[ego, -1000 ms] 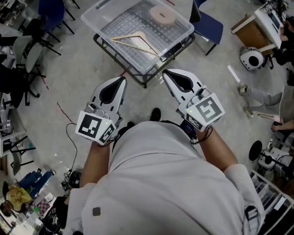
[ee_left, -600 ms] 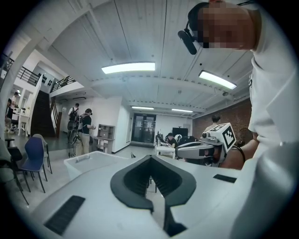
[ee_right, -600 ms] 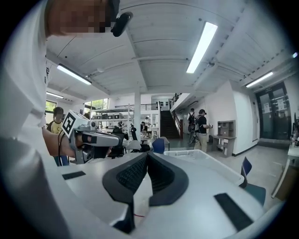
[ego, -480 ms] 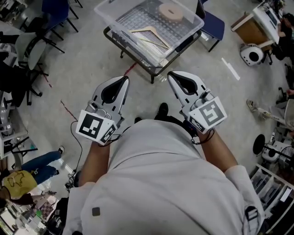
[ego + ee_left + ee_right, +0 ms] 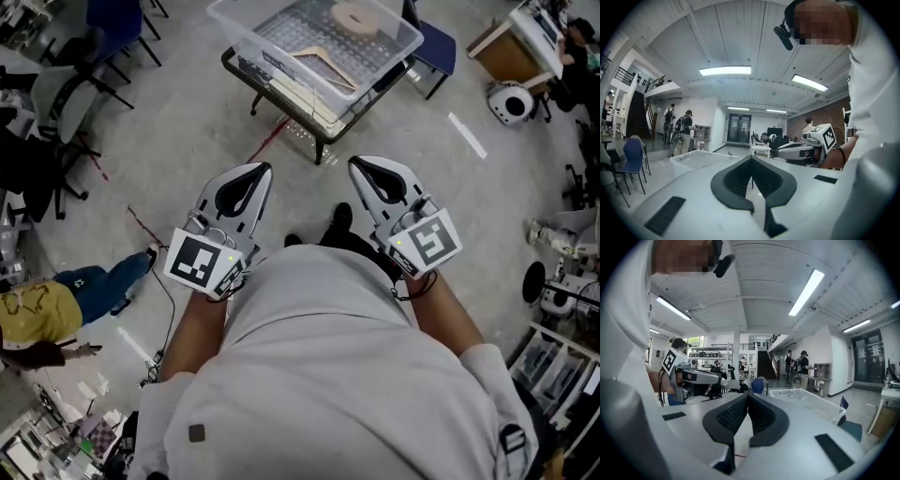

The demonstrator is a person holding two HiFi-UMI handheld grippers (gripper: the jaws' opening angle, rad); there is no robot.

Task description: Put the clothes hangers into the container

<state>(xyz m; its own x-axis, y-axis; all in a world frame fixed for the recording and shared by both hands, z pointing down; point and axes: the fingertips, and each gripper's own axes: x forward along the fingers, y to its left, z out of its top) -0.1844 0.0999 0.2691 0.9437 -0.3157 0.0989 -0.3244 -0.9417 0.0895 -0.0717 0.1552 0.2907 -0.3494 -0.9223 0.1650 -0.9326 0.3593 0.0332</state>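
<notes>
A clear plastic container (image 5: 251,26) rests on a black table at the top of the head view. Wooden clothes hangers (image 5: 325,68) lie inside it, beside a tan tape roll (image 5: 355,17). My left gripper (image 5: 267,168) and right gripper (image 5: 353,161) hang in front of my body, tips pointing toward the table and well short of it. Both are shut with nothing between their pads. The left gripper (image 5: 751,157) view shows the container (image 5: 698,159) ahead at left. From the right gripper (image 5: 747,393) view the container (image 5: 806,397) stands ahead at right.
A blue chair (image 5: 435,47) stands right of the table and dark chairs (image 5: 58,94) crowd the left. A person in a yellow top (image 5: 37,309) is at the lower left. A white round device (image 5: 507,101) and shelving sit at the right. A cable (image 5: 164,291) trails on the floor.
The table and container have slid up and right in the head view, farther from the grippers. A person in yellow has come into view at lower left. Both grippers stay shut.
</notes>
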